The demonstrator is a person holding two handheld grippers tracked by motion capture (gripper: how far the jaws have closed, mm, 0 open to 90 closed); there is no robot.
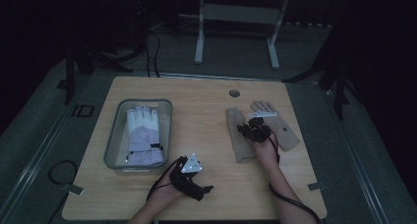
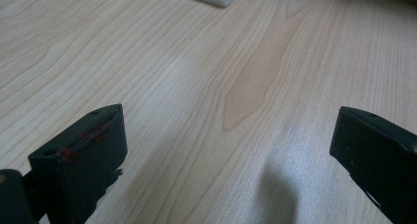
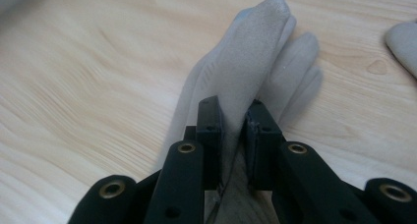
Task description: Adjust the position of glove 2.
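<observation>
Beige cloth is pinched between the two black jaws of the right tool (image 3: 235, 123). It is a fold of a beige glove (image 3: 255, 62), pulled up into a ridge, and the jaws squeeze it from both sides. The glove's fingertips point away from the tool and lie on the pale wood.

From the high view, the right tool (image 1: 252, 129) sits over the glove (image 1: 241, 135), on the right half of the wooden worktop (image 1: 206, 130). A second beige glove (image 1: 275, 121) lies just beside it, a bit farther to the right. The person's right hand (image 1: 265, 150) holds the tool from behind, and a black cable trails back along the arm.

The left tool (image 1: 199, 187) is near the front edge of the worktop, well apart from the gloves. Its jaws are wide apart, with bare wood between them. A grey three-cornered plate sits on top of it.

On the left side of the worktop stands a clear tray (image 1: 114, 135). A white and light purple winter glove (image 1: 142, 135) lies inside it, fingers pointing away from the person.
</observation>
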